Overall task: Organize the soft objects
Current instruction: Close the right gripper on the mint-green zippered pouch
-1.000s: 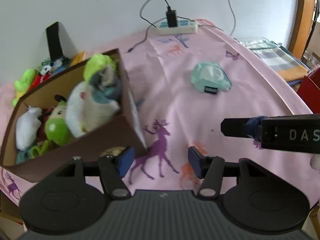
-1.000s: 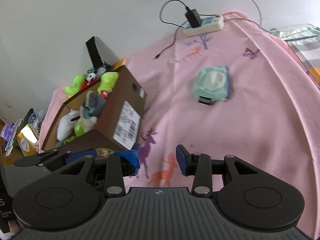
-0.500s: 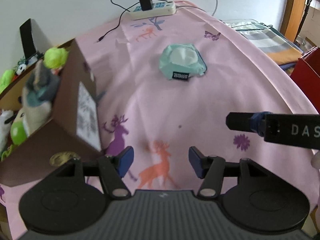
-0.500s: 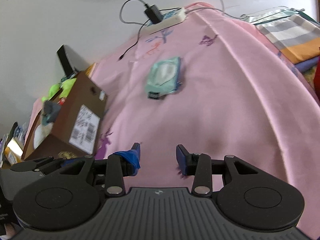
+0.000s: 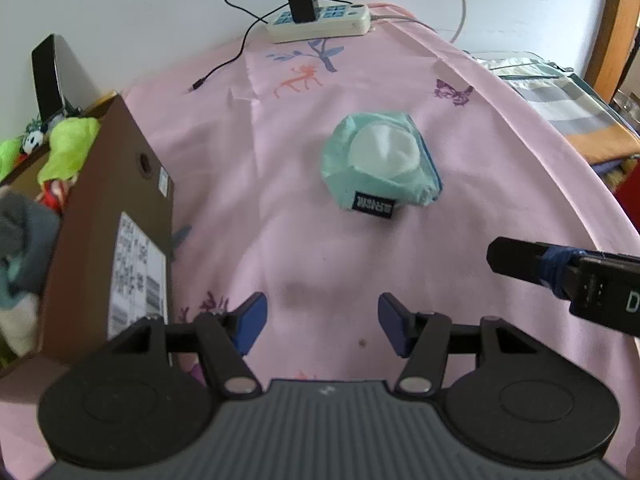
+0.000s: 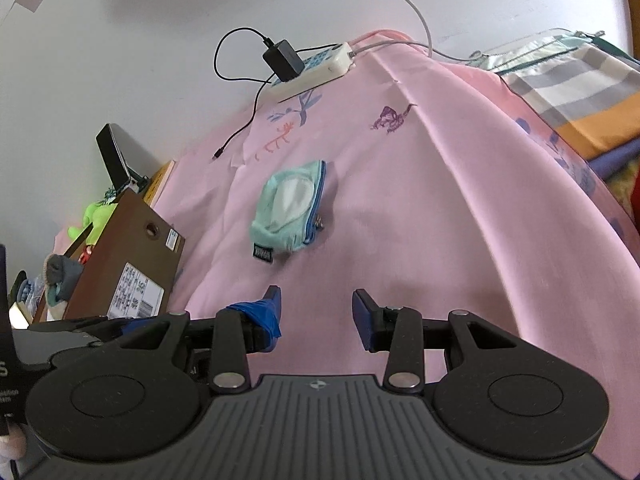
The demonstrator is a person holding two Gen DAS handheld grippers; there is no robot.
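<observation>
A soft mint-green pouch point(image 5: 380, 172) with a white patch and a black label lies alone on the pink cloth, ahead of both grippers; it also shows in the right wrist view point(image 6: 290, 212). My left gripper point(image 5: 322, 322) is open and empty, short of the pouch. My right gripper point(image 6: 316, 316) is open and empty, short of the pouch and a little to its right; one of its fingers point(image 5: 520, 260) shows in the left wrist view. A brown cardboard box point(image 5: 120, 216) at the left holds several plush toys point(image 5: 68, 144); the box shows in the right wrist view too point(image 6: 132, 264).
A white power strip point(image 5: 320, 24) with a black charger and cables lies at the cloth's far edge by the wall. A dark upright device point(image 5: 48, 76) stands behind the box. Folded striped fabrics point(image 6: 572, 80) lie at the right, beyond the cloth's edge.
Both grippers have swung right from the box toward the pouch, which is now larger and centred ahead of the left gripper. Both stayed open.
</observation>
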